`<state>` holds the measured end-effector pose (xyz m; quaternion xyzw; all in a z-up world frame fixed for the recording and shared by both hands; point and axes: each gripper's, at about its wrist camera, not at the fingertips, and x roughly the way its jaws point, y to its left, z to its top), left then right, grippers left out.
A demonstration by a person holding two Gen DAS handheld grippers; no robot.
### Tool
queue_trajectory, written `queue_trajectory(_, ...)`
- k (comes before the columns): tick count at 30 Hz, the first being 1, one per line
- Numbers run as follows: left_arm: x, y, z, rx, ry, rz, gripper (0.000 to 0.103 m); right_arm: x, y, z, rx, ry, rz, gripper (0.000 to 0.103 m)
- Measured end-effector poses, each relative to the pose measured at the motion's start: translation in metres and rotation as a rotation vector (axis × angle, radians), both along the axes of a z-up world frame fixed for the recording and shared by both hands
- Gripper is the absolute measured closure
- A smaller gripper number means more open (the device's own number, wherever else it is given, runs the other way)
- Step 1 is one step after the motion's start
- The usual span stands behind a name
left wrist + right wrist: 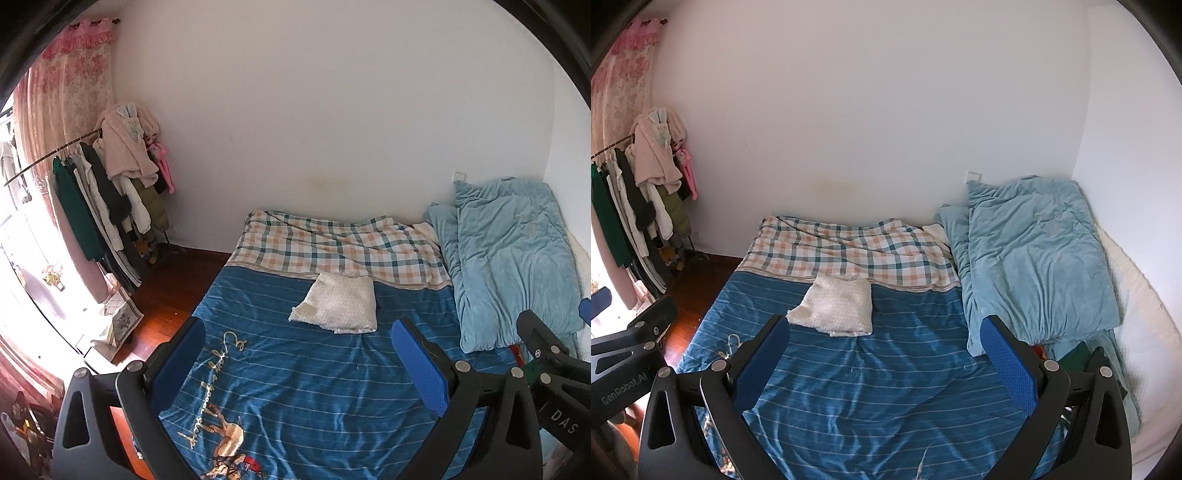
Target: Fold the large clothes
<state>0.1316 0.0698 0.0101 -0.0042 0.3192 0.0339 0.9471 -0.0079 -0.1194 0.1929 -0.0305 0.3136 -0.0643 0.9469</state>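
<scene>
A folded cream-white knit garment (338,304) lies flat on the blue striped bedspread (314,387), just in front of the plaid sheet. It also shows in the right wrist view (836,308) on the bedspread (886,387). My left gripper (301,339) is open and empty, held above the bed, short of the garment. My right gripper (886,338) is open and empty too, above the bed to the right of the garment. Each gripper shows at the edge of the other's view: the right one (550,354) and the left one (635,339).
A plaid sheet (849,251) covers the far end of the bed. A light blue quilt (1041,258) is bunched along the right side by the wall. A clothes rack (103,192) with hanging clothes stands at the left, over wooden floor (166,295).
</scene>
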Motion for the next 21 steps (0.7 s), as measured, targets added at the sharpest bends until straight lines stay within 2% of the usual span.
queue_trajectory(21,0.003,-0.005,0.002,0.002,-0.005,-0.016,0.0,-0.01,0.005,-0.012,0.015,0.013,-0.047,0.0)
